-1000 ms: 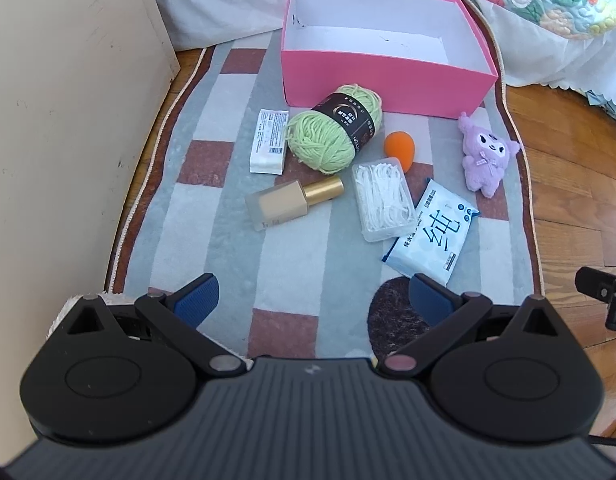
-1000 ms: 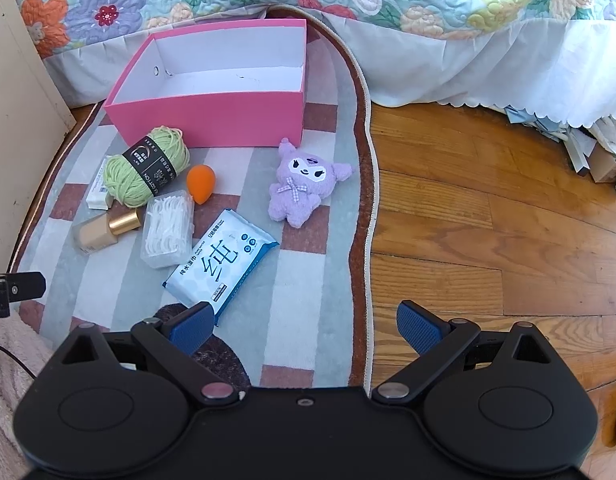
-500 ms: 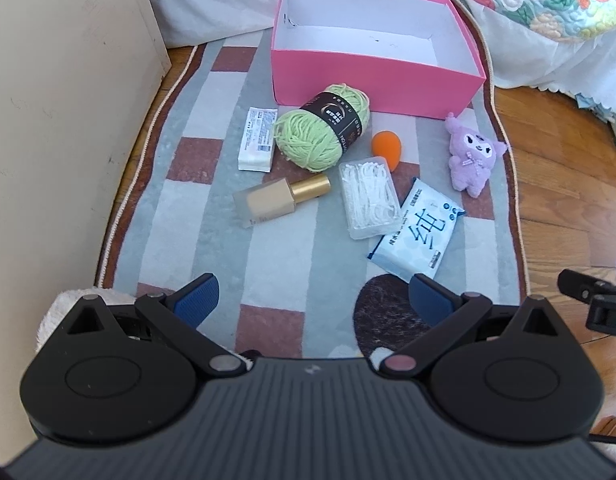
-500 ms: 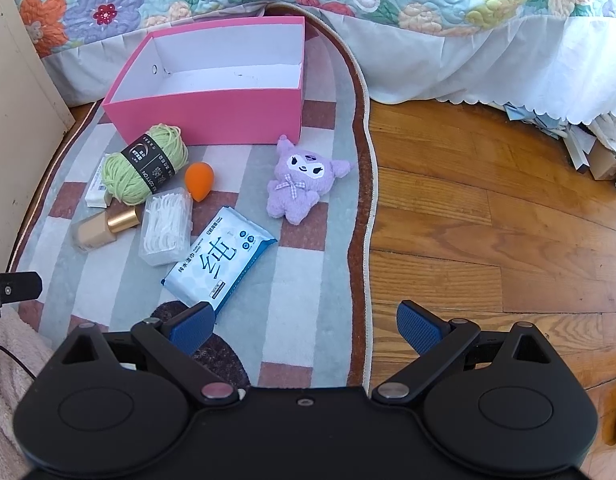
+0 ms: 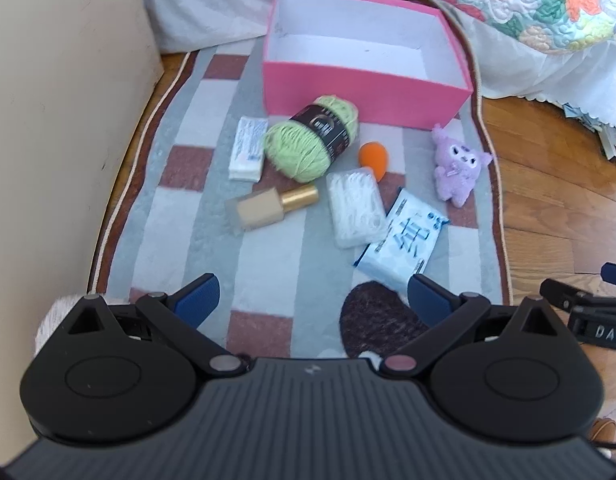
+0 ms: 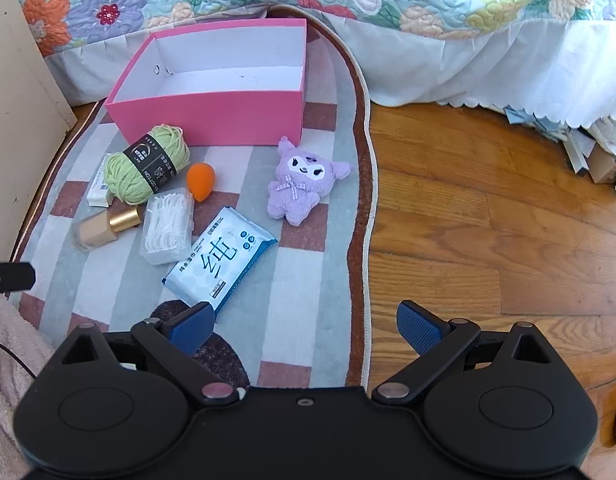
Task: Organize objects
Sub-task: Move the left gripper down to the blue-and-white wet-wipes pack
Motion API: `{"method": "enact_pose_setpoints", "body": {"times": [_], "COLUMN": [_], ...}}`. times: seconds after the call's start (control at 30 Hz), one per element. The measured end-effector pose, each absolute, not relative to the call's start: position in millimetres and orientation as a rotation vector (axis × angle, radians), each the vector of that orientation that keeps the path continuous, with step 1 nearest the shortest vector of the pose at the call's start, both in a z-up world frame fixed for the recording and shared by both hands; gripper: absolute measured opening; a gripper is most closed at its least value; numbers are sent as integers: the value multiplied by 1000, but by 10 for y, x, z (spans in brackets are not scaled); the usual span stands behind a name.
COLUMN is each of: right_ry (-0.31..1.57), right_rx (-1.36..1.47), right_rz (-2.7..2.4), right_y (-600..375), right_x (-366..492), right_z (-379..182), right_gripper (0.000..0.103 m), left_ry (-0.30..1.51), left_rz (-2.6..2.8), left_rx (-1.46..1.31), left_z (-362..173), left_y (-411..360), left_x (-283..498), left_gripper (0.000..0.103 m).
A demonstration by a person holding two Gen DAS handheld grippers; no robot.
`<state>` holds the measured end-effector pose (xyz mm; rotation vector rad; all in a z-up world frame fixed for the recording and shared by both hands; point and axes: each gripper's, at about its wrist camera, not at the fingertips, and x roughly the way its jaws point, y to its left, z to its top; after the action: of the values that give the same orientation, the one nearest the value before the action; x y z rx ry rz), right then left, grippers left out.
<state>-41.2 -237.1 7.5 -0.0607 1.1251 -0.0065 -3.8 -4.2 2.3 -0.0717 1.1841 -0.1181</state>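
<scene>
An empty pink box [image 5: 364,92] [image 6: 212,118] stands at the rug's far end. In front of it lie a green yarn ball [image 5: 312,138] [image 6: 146,164], an orange sponge egg [image 5: 373,157] [image 6: 200,181], a purple plush toy [image 5: 456,168] [image 6: 302,186], a white carton [image 5: 248,148], a foundation bottle [image 5: 268,207] [image 6: 102,228], a clear floss-pick box [image 5: 354,208] [image 6: 168,225] and a blue wipes pack [image 5: 404,240] [image 6: 218,258]. My left gripper [image 5: 312,300] and right gripper [image 6: 306,326] hang open over the rug's near end, holding nothing.
A striped rug [image 5: 168,216] [image 6: 308,304] lies on the wooden floor [image 6: 488,220]. A beige cabinet wall [image 5: 60,120] rises at the left. A floral quilted bed with a white skirt [image 6: 448,64] runs behind the box. Clutter sits under the bed at the right [image 6: 596,156].
Both grippers have drawn back slightly, so the objects look a little smaller and farther. Nothing on the rug has moved; both grippers stay open.
</scene>
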Motion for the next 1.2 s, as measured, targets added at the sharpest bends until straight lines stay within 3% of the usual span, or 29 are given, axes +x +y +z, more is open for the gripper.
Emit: {"method": "enact_pose_setpoints", "body": {"times": [0.23,0.43,0.57,0.9,1.03,1.2], "right_ry": [996,877,895,1105,1168,1197], "right_rx": [-94,-48,-5,290,317,337], "right_rz": [121,294,291,310,319,359], "right_y": [-2353,-2282,-2271,-2388,-2320,-2225], "right_x": [-357,-343,-201,137,196,208], "right_z": [237,-77,-443,-1231,-1474,-1647], "right_gripper": [100,99,99,96,89,62], "left_ry": [1138,1171,1230,1318,1361,1375], "left_rz": [-188,-266,-382,-564,-610,-623], "left_rx": [38,37,-12,41,-3,-3], "left_z": [214,-90,-438,-1199,-1409,-1545], "left_y": [-269,-530,-738,-1249,-1242,-1236], "left_x": [296,649,853,1269,1399,1387], "left_gripper": [101,98,91,57,51,50]}}
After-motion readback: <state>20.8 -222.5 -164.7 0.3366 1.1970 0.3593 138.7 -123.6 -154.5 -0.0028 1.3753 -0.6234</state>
